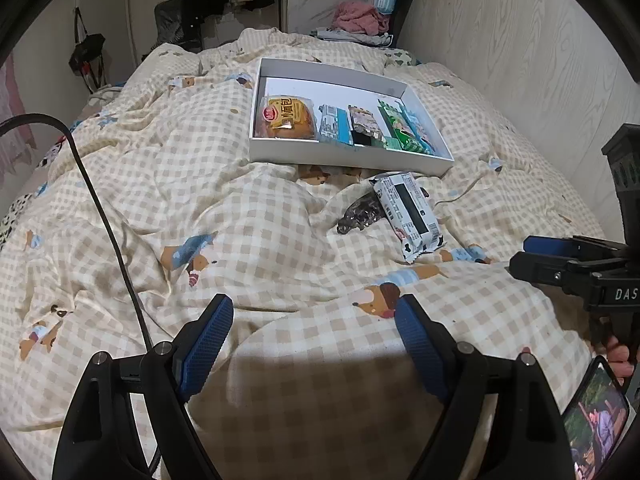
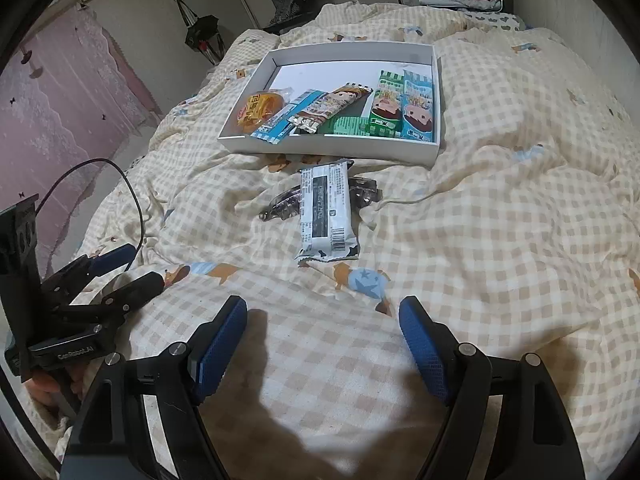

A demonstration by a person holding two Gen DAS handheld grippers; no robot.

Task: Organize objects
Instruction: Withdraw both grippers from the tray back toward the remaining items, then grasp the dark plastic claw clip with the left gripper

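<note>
Checked quilt (image 1: pixel 280 220) covers bed | white box (image 1: pixel 348 156) on it | wood-grain wall (image 1: pixel 500 40) beside

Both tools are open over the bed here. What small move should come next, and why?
Probably ease the right tool forward toward the white snack packet: it lies outside the white box, straight ahead of those open jaws, atop a clear wrapper, so it likely goes first.

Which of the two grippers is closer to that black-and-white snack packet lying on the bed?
Right, though only slightly. The right gripper hangs open almost straight in front of the black-and-white snack packet. The left gripper, also open, sits farther to the left, so the packet lies off to its right.
</note>
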